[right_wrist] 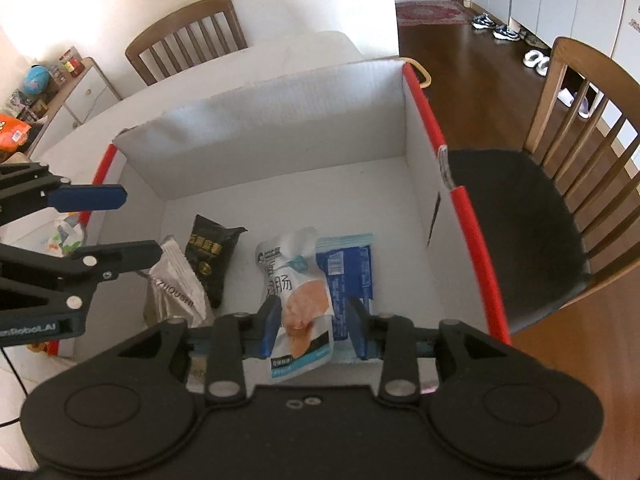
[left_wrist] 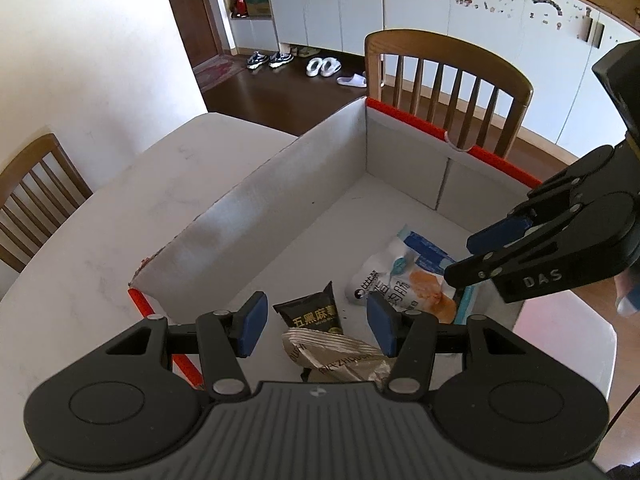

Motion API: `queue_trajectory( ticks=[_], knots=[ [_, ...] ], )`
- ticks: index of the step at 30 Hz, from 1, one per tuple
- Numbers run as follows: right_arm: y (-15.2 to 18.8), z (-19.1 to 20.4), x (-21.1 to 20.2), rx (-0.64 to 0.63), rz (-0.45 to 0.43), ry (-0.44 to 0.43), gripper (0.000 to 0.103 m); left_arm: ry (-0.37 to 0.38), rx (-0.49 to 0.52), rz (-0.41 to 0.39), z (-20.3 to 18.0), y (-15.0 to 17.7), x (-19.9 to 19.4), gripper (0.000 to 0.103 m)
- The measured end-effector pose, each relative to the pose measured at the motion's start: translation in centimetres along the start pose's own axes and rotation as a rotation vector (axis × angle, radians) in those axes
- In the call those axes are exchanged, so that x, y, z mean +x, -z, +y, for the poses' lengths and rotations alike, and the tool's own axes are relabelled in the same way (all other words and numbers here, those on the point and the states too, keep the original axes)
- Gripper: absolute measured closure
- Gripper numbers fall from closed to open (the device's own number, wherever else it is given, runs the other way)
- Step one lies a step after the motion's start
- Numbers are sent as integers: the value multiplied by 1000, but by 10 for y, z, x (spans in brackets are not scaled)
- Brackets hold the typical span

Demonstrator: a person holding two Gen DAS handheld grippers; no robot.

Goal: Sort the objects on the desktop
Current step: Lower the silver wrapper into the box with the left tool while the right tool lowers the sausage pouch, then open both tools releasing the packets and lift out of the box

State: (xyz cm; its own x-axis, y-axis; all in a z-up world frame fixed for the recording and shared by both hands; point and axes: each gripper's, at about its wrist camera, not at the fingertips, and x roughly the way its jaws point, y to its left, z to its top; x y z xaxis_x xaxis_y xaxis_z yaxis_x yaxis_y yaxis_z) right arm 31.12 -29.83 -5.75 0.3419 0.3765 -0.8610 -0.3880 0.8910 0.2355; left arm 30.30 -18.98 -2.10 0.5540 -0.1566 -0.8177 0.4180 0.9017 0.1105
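Note:
A white cardboard box with red edges (left_wrist: 280, 208) (right_wrist: 280, 152) stands on the white table. Inside lie a black snack packet (left_wrist: 314, 314) (right_wrist: 212, 252), a silver packet (left_wrist: 340, 356) (right_wrist: 176, 300), a white pouch with an orange picture (left_wrist: 400, 284) (right_wrist: 300, 300) and a blue packet (left_wrist: 430, 256) (right_wrist: 352, 276). My left gripper (left_wrist: 316, 326) is open above the black and silver packets. My right gripper (right_wrist: 314, 330) is open over the white pouch, which lies between its blue pads; it also shows in the left wrist view (left_wrist: 468, 254).
A wooden chair (left_wrist: 444, 80) (right_wrist: 560, 160) stands behind the box, another (left_wrist: 32, 196) (right_wrist: 188, 36) at the table's far side. A side cabinet with toys (right_wrist: 52, 92) is at left. Packets (right_wrist: 64, 236) lie on the table beside the box.

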Motion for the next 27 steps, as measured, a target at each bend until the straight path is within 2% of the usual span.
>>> queue_trajectory(
  ticks=[14, 27],
  knots=[
    [4, 31, -36, -75, -56, -30, 67, 39, -22, -32, -2, 17, -30, 49],
    [13, 54, -45, -113, -47, -9, 67, 107, -29, -46, -5, 41, -57, 49]
  ],
)
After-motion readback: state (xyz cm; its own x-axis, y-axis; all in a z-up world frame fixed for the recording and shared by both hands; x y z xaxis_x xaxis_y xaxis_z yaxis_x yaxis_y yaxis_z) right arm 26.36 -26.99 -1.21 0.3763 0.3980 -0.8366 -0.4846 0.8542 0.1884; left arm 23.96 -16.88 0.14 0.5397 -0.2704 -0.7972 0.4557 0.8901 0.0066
